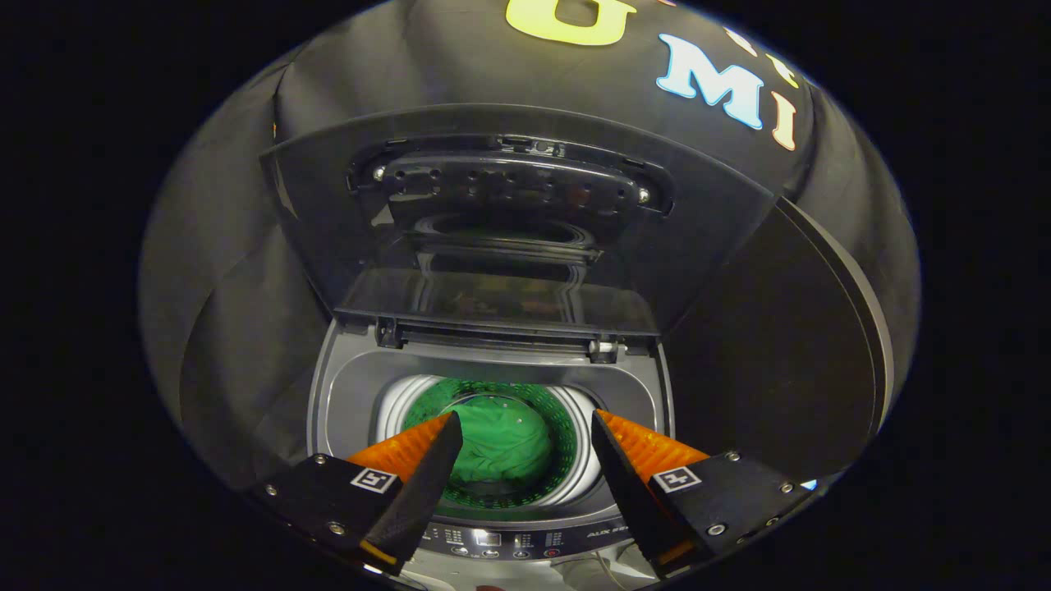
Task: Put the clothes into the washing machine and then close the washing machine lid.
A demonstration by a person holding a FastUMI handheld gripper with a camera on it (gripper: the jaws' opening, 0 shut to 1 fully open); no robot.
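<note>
Black cloth wall (246, 271), creased folds, dim booth light

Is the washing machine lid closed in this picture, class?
No, the lid stands raised behind the open drum, where green clothes lie.

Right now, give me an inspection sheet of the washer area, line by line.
Surface: washing machine top, grey, control panel nearest the gripper.
Job's things: green clothes lying in the drum; lid raised upright behind the opening.
Clutter: nothing seen.
Grippers: gripper open above the drum, fingers apart, holding nothing.
Cables: a thin pale cord below the panel, unclear.
Surroundings: black cloth wall behind and beside.
</note>
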